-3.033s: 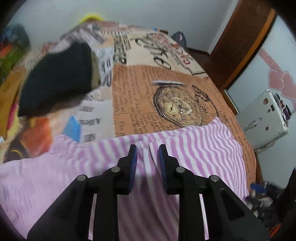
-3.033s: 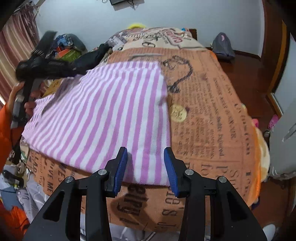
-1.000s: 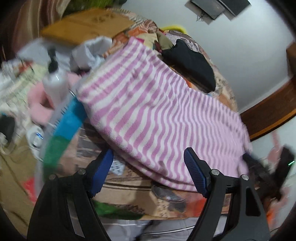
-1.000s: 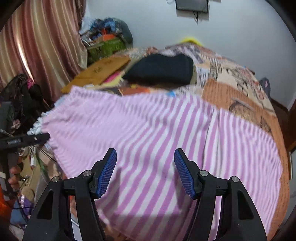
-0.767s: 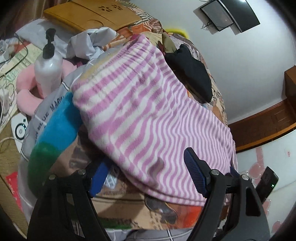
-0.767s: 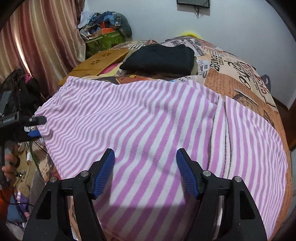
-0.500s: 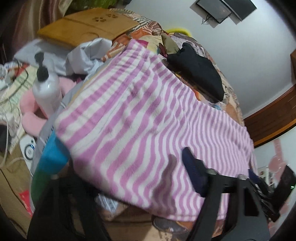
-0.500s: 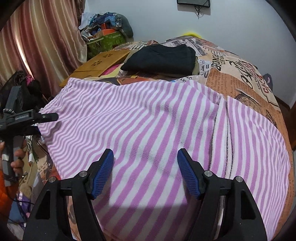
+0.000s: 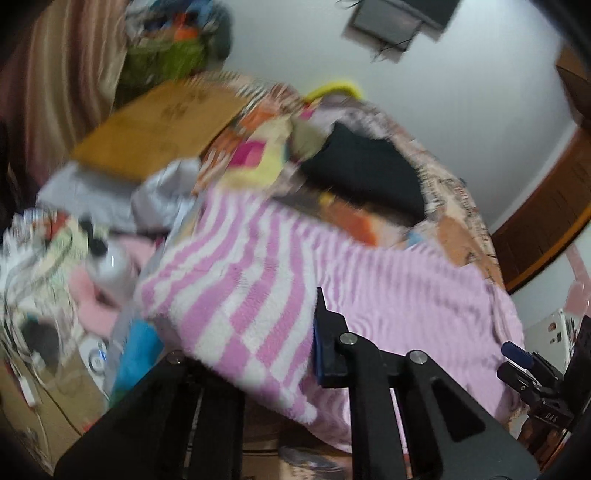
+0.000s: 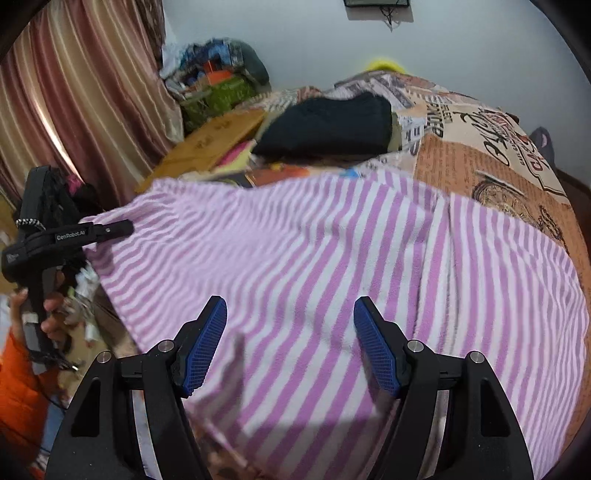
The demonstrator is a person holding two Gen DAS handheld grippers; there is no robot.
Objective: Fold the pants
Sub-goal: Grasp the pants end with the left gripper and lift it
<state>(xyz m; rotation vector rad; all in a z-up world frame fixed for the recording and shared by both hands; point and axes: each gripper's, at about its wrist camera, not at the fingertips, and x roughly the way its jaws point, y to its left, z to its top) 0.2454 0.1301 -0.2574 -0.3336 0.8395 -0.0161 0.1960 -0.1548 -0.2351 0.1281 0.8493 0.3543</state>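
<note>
Left claw (image 9: 291,354) just closed on pants (image 9: 258,280) corner, left finger hidden under cloth, view blurred, right claw (image 10: 290,345) wide above pants, bed (image 10: 480,162) at 1 o'clock.

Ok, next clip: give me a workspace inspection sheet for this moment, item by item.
Surface: bed with a newspaper-print cover, mostly under the garment.
Job's things: pink-and-white striped pants spread across the bed.
Clutter: folded black garment beyond the pants; white pump bottle and wooden board beside the bed.
Grippers: left gripper has just been closing and pinches the pants' left edge; right gripper open over the pants, pads not pressing.
Cables: thin cords at the left wrist view's left edge; blurred.
Surroundings: striped curtain, white wall, wall-mounted screen.
</note>
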